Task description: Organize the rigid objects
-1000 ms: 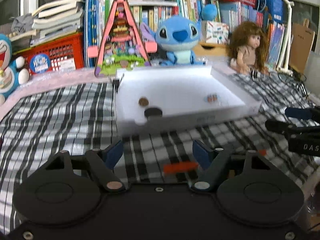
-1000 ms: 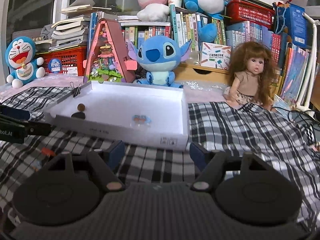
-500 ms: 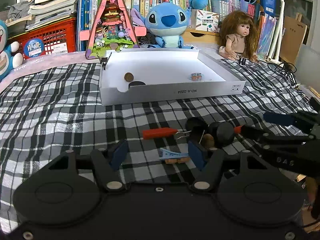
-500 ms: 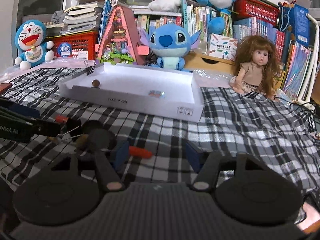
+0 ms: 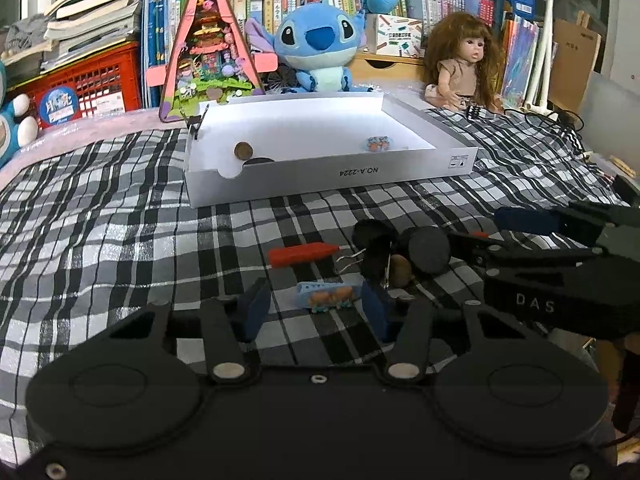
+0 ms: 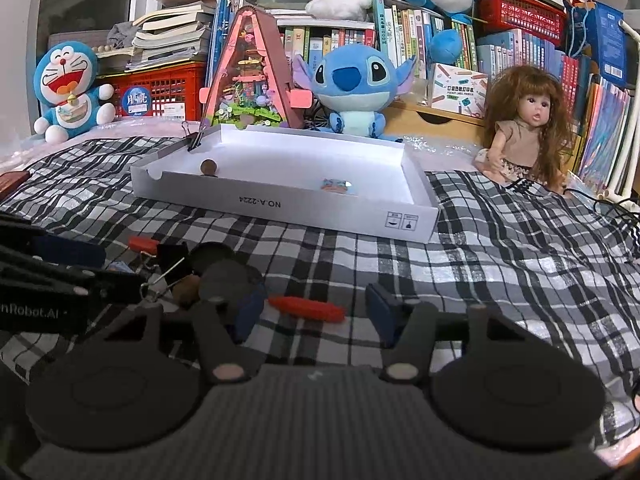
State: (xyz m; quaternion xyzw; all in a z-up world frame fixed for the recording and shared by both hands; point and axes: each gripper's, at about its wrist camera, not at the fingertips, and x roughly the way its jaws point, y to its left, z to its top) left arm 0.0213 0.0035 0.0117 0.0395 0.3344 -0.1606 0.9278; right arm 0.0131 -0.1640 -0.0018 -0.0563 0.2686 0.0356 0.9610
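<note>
A white cardboard tray (image 5: pixel 328 174) (image 6: pixel 280 204) lies on the plaid cloth, holding a brown disc (image 5: pixel 243 150) and a small printed piece (image 5: pixel 378 143). In front of it lie a red stick (image 5: pixel 302 253), black discs (image 5: pixel 428 250), a binder clip (image 5: pixel 374 258) and a small blue printed block (image 5: pixel 326 295). My left gripper (image 5: pixel 314 310) is open, its fingers on either side of the blue block. My right gripper (image 6: pixel 314 308) is open around another red stick (image 6: pixel 306 307). Each gripper shows at the edge of the other's view.
Behind the tray stand a pink triangular toy house (image 5: pixel 208 40), a blue plush (image 5: pixel 320 46), a doll (image 5: pixel 460 68) and bookshelves. A black clip (image 6: pixel 192 140) grips the tray's far left corner. Cables (image 5: pixel 560 120) lie at the right.
Both grippers have pulled back from the tray and dropped low over the cloth. The loose pile has come into view, and each open gripper now brackets one piece.
</note>
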